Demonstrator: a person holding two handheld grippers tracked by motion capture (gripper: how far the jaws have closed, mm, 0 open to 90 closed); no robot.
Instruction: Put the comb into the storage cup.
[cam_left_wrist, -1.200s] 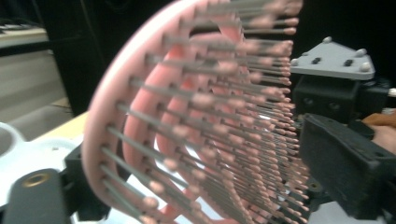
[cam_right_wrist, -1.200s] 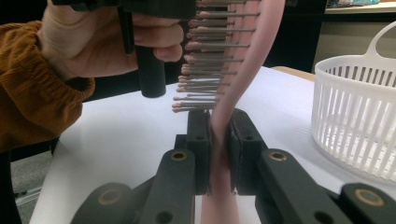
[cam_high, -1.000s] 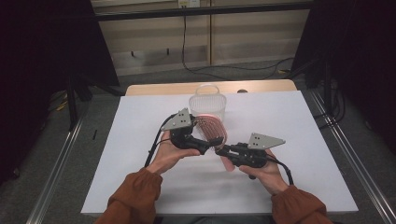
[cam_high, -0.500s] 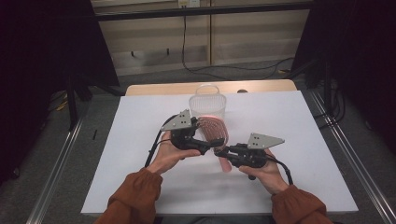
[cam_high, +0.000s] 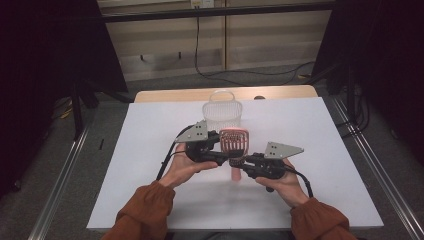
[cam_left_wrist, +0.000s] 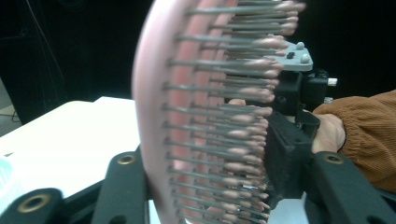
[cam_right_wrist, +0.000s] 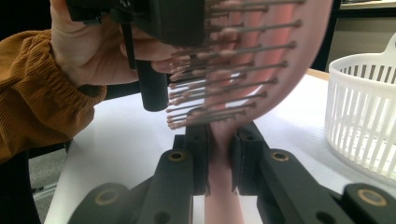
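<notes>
Pink paddle hairbrush (cam_high: 234, 141), grey pink-tipped bristles, neck in right hand-held gripper (cam_right_wrist: 219, 154).

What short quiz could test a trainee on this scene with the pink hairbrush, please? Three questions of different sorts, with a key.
1. True or false: the right gripper is shut on the pink hairbrush at its handle.
2. What stands behind the brush on the white table? A) white basket B) metal bowl C) cardboard box
3. Fill in: the person's sleeves are ____ in colour.

Key: 1 true; 2 A, the white basket; 3 orange-brown.
</notes>
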